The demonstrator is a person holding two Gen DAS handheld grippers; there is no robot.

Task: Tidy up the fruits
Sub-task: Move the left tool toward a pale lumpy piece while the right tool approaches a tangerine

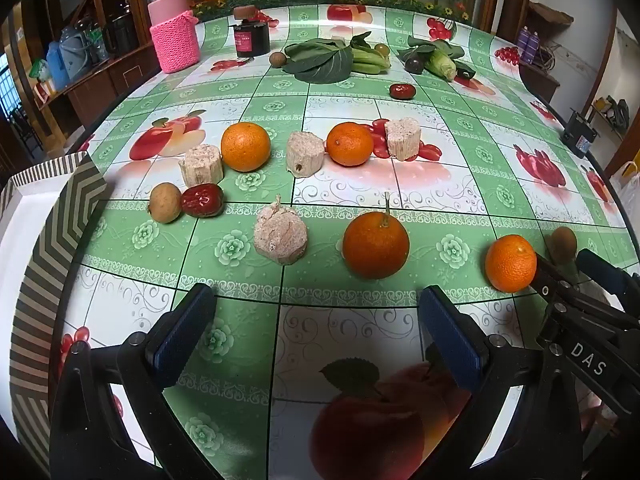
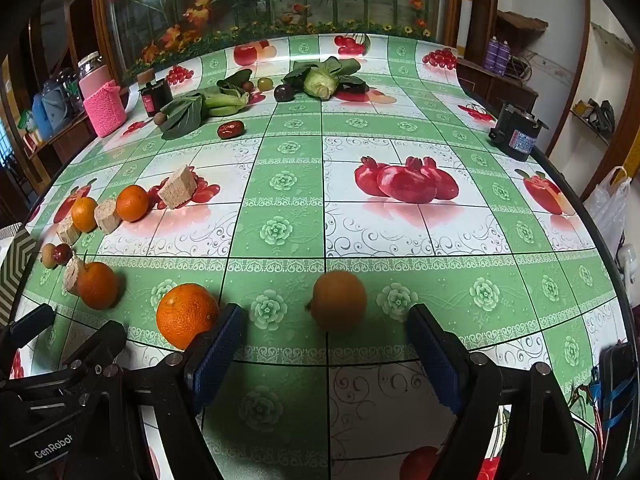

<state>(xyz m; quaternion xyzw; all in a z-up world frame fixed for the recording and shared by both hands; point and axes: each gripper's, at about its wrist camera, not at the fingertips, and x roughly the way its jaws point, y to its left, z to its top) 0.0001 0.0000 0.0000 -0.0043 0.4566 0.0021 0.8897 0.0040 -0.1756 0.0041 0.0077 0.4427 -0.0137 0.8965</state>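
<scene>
Both grippers hovered over the near edge of the table (image 1: 500,152), tilted down toward it. Left gripper (image 1: 316,320): jaws wide, nothing between the pads. Right gripper (image 2: 324,344): jaws wide too, empty, with a brownish round fruit (image 2: 339,300) lying just past the fingertips, centred on the gap.

Fruit lay loose toward the table's left side. An orange with a stem (image 1: 376,245) sat just ahead of the left gripper; a second orange (image 1: 511,263) sat near the right gripper's left finger. Two more oranges (image 1: 245,146) (image 1: 349,143) stood further in, among pale cut chunks (image 1: 280,236). A red date (image 1: 202,200) touched a small brown fruit (image 1: 165,202). A striped box (image 1: 44,240) stood at the left edge, probably the bin for sorting, though I could not confirm that.

Risks, as judged:
- Round fruit on a slick cloth; a nudge from one finger first would roll it away, possibly off the near edge.
- The right gripper's left finger ran close to the second orange and could knock it during closing.
- The two grippers sat close together and could collide if both reached inward.
- Date and brown fruit touching: grabbing one might drag the other.
</scene>
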